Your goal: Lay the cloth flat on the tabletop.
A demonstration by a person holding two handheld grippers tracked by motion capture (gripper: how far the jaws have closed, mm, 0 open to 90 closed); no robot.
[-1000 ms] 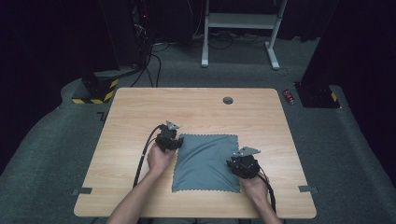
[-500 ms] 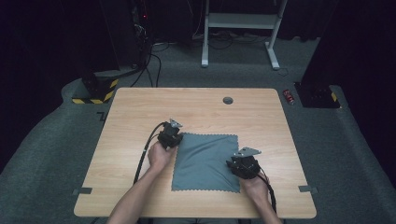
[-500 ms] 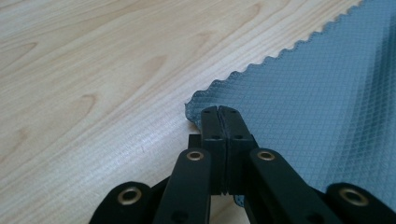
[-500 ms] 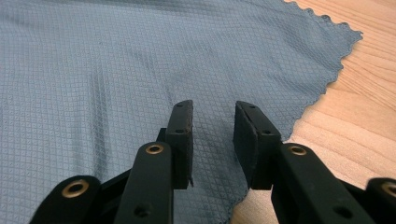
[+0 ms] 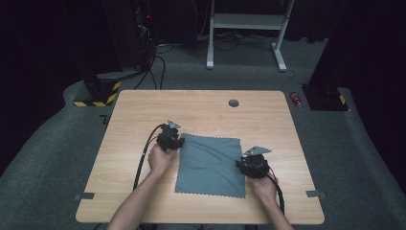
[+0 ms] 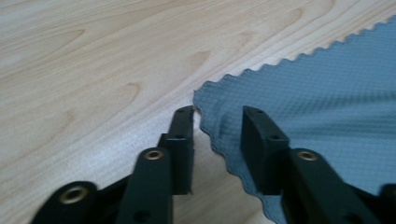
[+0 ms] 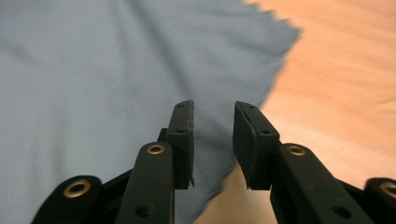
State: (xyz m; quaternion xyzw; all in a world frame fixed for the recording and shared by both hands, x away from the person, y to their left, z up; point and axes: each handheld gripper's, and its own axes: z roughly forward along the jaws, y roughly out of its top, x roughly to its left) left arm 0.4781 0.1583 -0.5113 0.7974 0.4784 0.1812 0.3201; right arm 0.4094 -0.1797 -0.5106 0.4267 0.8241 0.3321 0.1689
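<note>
Grey cloth (image 5: 209,166) with a scalloped edge lay flat on the light wooden worktop (image 5: 201,110), toward the person's side of it. At its far left corner sat the left gripper (image 5: 171,140), whose fingers (image 6: 183,135) had just been opening and now stood apart astride that slightly puckered corner, not pressing it. On the cloth's right edge the right gripper (image 5: 251,165) hovered low, its fingers (image 7: 181,135) apart above the hem with nothing clamped between them.

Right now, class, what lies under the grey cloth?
The cloth lies flat on the wooden table; bare wood shows all around it. Whatever the cloth covers is hidden, though nothing bulges.
</note>
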